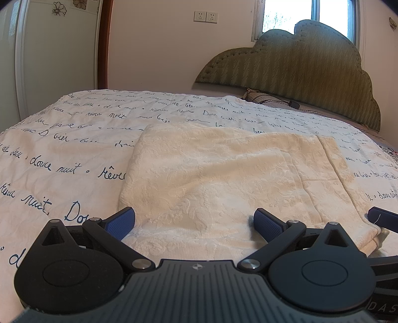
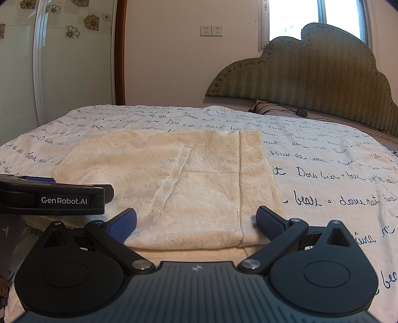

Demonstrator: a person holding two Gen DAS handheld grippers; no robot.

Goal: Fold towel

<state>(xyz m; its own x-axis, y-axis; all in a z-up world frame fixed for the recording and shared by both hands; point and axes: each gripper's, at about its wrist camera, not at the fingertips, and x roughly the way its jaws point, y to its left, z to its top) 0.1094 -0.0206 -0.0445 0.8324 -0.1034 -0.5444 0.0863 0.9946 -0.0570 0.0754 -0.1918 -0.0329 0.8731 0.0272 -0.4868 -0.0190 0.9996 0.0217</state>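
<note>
Both claws released: left gripper (image 1: 194,221) and right gripper (image 2: 196,221) spread wide over near hem of folded cream towel (image 1: 211,174). Towel flat on script-printed bedspread (image 1: 62,149); green headboard (image 1: 298,74) at 1 o'clock.

The towel (image 1: 223,179) lies flat on the bed (image 1: 62,154), folded over itself, its near edge directly before and between the jaws of the left gripper (image 1: 194,221). The right gripper (image 2: 196,221) sits at the same near edge, further right along it; the towel's right border runs just inside its right jaw. Seen from the right wrist, the left gripper lies just left of the left jaw, over the towel's near left corner. Beyond the towel, the bed continues to a wall. The headboard (image 2: 311,74) stands far right behind the jaws, a window (image 2: 316,17) above it. Wall sockets (image 2: 211,31) sit straight ahead. A door (image 2: 74,62) stands far left.
</note>
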